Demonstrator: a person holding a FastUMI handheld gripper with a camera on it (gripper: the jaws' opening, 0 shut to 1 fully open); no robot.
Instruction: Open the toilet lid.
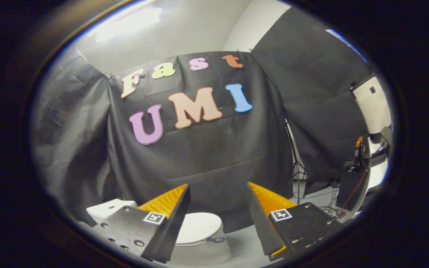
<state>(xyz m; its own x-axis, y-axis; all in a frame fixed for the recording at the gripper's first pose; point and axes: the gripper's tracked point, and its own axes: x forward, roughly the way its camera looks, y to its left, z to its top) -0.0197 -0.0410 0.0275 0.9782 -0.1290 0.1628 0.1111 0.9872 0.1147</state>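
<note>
A white toilet [199,238] stands on the floor below and beyond my fingers, in front of the black cloth wall. Its lid [199,227] lies flat and closed over the bowl, with the white tank [106,209] behind it, partly hidden by one finger. My gripper [218,188] hangs well above the toilet, open, with a wide gap and nothing between its fingers. The lid shows through the gap and under the nearer finger.
Black cloth [207,156] walls the booth behind and to both sides. A tripod stand [297,167] and loose cables [330,210] sit on the pale floor beside the cloth. A dark rack with a white box [372,104] and wiring stands further off on that side.
</note>
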